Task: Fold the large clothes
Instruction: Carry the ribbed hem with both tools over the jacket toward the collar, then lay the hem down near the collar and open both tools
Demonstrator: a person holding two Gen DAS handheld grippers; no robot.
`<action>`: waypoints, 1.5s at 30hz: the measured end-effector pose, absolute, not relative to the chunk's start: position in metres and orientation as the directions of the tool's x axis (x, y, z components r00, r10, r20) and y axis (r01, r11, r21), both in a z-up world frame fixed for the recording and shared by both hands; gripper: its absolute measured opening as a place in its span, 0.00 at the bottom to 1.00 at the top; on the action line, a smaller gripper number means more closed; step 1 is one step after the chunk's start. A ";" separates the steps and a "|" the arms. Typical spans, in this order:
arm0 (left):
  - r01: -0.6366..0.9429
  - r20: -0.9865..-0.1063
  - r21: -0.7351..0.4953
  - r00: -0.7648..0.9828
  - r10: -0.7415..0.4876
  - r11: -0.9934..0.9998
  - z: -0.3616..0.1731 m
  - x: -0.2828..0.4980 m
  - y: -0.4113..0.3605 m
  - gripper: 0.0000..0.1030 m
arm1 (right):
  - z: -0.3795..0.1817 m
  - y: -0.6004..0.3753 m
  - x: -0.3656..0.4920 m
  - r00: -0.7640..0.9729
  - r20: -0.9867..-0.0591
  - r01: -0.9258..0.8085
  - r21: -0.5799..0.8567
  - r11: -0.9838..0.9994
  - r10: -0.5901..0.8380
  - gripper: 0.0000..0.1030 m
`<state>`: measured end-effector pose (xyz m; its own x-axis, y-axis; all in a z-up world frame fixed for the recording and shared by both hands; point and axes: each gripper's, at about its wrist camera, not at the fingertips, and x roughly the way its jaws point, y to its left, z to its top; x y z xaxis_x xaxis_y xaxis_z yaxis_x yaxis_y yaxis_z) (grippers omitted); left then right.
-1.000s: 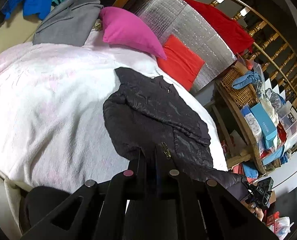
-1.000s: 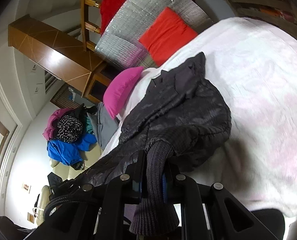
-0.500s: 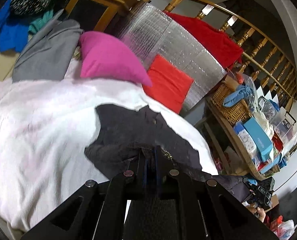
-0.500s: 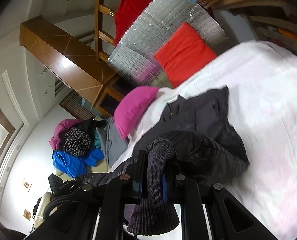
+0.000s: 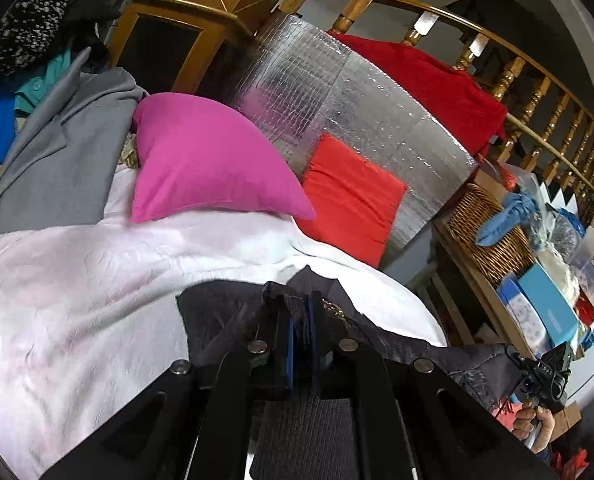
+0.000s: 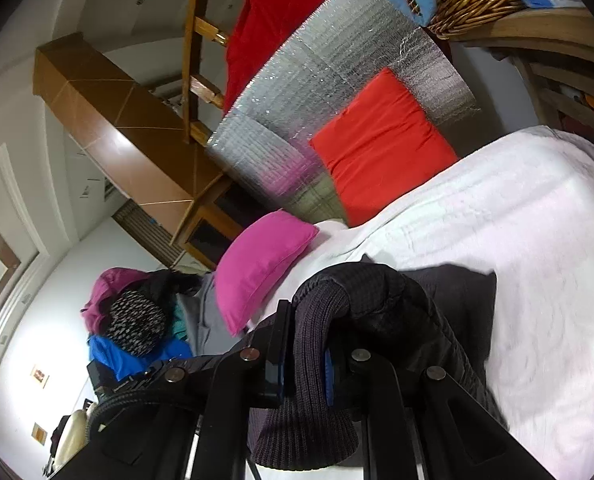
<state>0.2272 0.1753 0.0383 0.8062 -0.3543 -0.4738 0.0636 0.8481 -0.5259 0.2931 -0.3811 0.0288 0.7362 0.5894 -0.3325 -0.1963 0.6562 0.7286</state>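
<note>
A dark quilted jacket [image 5: 221, 312] lies bunched on the pale pink bedspread [image 5: 77, 292]. My left gripper [image 5: 301, 304] is shut on a fold of the jacket near its zipper. My right gripper [image 6: 303, 316] is shut on the jacket's ribbed knit cuff [image 6: 309, 360], which hangs down between the fingers. In the right wrist view the rest of the jacket [image 6: 453, 304] trails onto the bedspread [image 6: 537, 260]. The other hand-held gripper shows at the lower right of the left wrist view [image 5: 545, 372].
A magenta pillow [image 5: 201, 160] and a red cushion [image 5: 349, 196] lean at the head of the bed against a silver foil panel [image 5: 337, 100]. A grey garment [image 5: 61, 152] and a clothes pile lie left. A cluttered wooden shelf [image 5: 497, 240] stands right.
Both grippers have moved toward the head of the bed, carrying the jacket with them. The jacket has gathered closer under the fingers and less of it lies spread out.
</note>
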 end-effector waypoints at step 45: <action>-0.099 -0.770 -0.333 0.603 -0.210 0.938 -0.092 0.401 0.178 0.65 | -0.104 -0.392 0.470 0.562 -0.682 0.046 0.589 0.807 0.467 0.84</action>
